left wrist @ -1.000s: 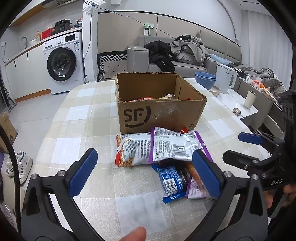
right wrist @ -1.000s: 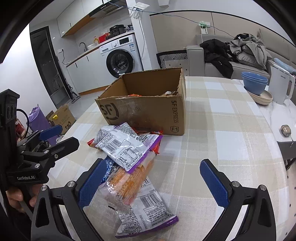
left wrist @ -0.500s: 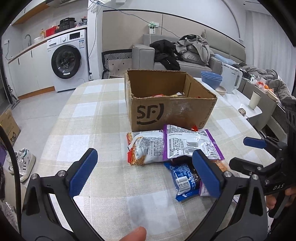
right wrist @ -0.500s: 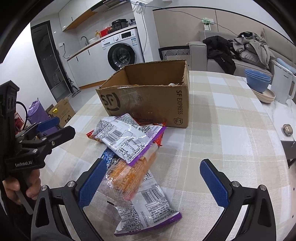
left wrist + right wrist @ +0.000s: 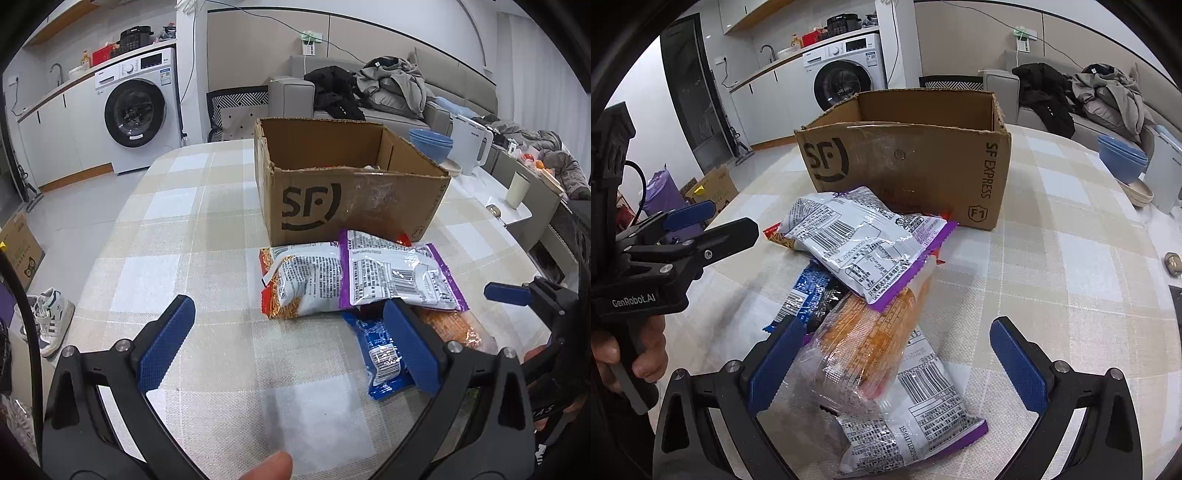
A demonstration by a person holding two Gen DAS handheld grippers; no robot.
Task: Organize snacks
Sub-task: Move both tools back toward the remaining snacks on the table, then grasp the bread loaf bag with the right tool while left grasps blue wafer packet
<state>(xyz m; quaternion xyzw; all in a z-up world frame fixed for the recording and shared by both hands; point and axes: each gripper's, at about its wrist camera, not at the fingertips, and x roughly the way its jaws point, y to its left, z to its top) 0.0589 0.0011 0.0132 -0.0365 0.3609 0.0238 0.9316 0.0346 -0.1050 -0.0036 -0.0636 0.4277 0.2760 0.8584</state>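
An open cardboard box (image 5: 351, 199) (image 5: 912, 162) marked SF stands on the checked tablecloth. In front of it lies a heap of snack packets: a purple-edged one (image 5: 395, 277) (image 5: 864, 243) on top, a red-edged one (image 5: 303, 280), a blue one (image 5: 384, 358) (image 5: 805, 291), an orange one (image 5: 871, 339) and a second purple-edged one (image 5: 923, 417). My left gripper (image 5: 288, 350) hovers open over bare cloth left of the heap. My right gripper (image 5: 897, 365) is open, low over the orange packet. Neither holds anything.
Blue bowls (image 5: 432, 144) (image 5: 1123, 162) and a white kettle (image 5: 472, 147) stand at the table's far right. A small round object (image 5: 1172, 262) lies near the right edge. Bare cloth lies left of the heap (image 5: 166, 240) and right of the box (image 5: 1071, 258).
Both grippers have moved closer to the heap and box; the left view has shifted so the box sits further right. Both stay open with nothing in them.
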